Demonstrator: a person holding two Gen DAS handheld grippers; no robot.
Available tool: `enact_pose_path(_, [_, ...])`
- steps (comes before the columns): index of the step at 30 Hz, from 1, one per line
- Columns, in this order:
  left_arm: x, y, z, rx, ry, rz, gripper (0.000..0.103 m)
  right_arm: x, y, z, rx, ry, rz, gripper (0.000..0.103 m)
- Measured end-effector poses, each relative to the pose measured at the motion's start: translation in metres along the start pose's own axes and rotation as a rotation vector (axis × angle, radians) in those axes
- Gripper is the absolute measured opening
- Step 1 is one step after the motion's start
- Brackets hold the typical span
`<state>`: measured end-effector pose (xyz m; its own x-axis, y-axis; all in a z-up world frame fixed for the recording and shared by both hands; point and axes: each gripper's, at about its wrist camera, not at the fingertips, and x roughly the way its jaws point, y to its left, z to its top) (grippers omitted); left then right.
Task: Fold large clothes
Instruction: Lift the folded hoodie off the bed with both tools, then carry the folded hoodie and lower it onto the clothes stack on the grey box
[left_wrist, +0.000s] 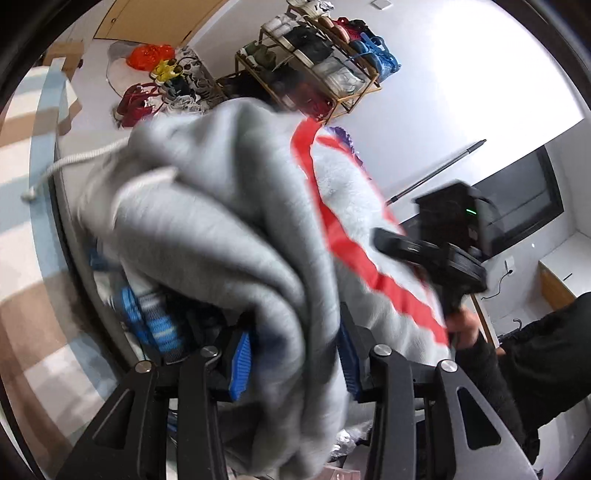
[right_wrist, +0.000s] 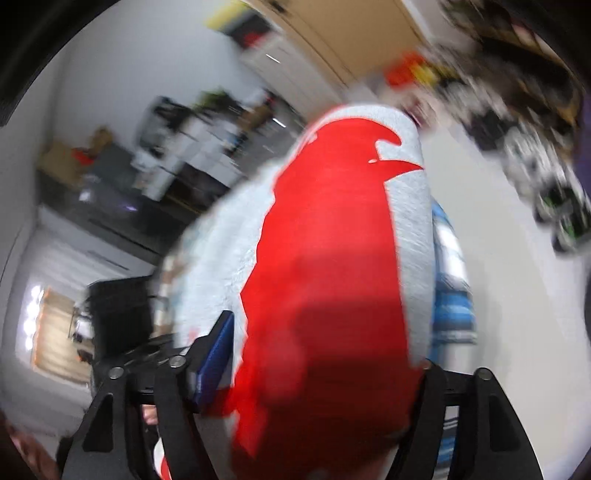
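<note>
Soft grey fleece hoodie with a red print, bunched, runs from lower centre to upper centre; left gripper clamps it, right gripper has it between wide-set blue ribbed pads

No readable text, label or number anywhere — the red print on the grey garment forms no legible letters

In the left wrist view, a hoodie is bunching between the pads of the left claw, its drawstring trailing to the left. The right claw is sitting to its right, a shoe rack standing behind it against the wall. In the right wrist view, the hoodie is filling the right claw.
</note>
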<state>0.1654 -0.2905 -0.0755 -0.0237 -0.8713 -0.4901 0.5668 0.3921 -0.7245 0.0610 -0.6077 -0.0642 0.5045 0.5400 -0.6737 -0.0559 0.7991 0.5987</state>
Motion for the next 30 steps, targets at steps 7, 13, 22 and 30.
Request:
enact_pose_path(7, [-0.033, 0.006, 0.000, 0.062, -0.002, 0.109, 0.035, -0.009, 0.032, -0.004, -0.187, 0.053, -0.233, 0.086])
enact_pose_path(13, [-0.071, -0.042, 0.007, 0.247, -0.135, 0.212, 0.035, -0.003, 0.072, -0.023, -0.283, 0.021, -0.462, 0.087])
enact_pose_path(22, [0.013, -0.049, 0.044, 0.300, -0.011, 0.352, 0.035, -0.008, 0.097, -0.033, -0.310, -0.052, -0.648, 0.088])
enact_pose_path(30, [0.014, -0.031, 0.040, 0.271, -0.027, 0.377, 0.035, -0.025, 0.160, -0.089, -0.625, -0.155, -0.757, 0.097])
